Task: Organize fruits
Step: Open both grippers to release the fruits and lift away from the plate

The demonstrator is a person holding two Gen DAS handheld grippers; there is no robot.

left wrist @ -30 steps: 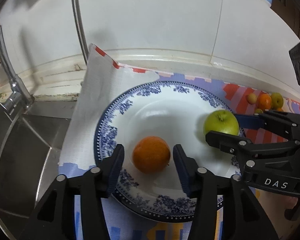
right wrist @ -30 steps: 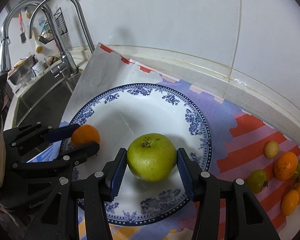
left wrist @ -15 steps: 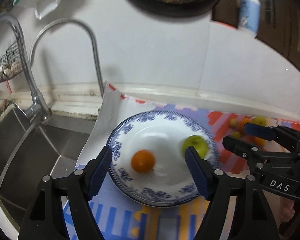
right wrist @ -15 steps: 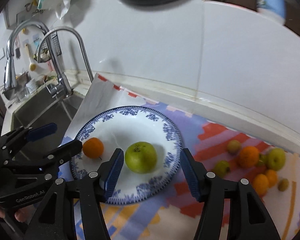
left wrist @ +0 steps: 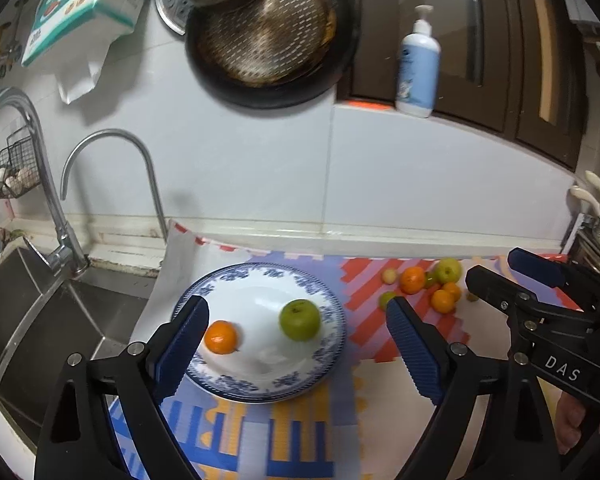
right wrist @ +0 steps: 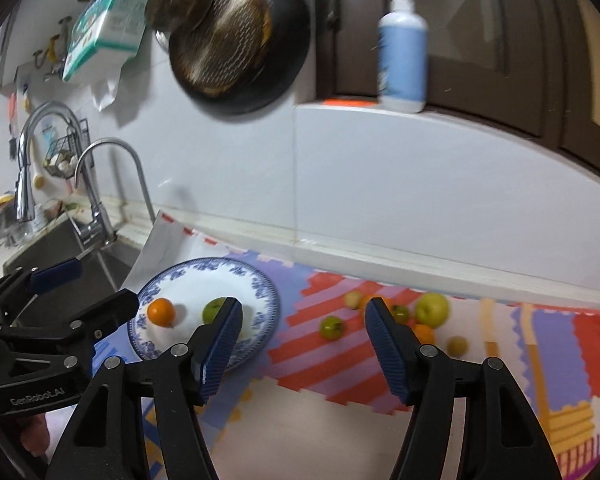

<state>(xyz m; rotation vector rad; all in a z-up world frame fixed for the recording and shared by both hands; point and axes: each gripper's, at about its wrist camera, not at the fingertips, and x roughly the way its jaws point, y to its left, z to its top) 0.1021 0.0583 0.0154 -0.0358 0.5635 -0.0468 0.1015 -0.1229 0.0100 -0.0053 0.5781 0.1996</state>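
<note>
A blue-and-white plate lies on a patterned mat and holds an orange and a green apple. My left gripper is open and empty, raised above and in front of the plate. My right gripper is open and empty, raised to the right of the plate. Several loose fruits, orange and green, lie on the mat right of the plate.
A sink with two taps lies to the left. A tiled wall runs behind. A black pan hangs above. A pump bottle stands on a ledge. The patterned mat extends to the right.
Both grippers let go of the orange and the apple, opened wide, and pulled up and back from the plate. The right gripper's view swung right toward the loose fruits.
</note>
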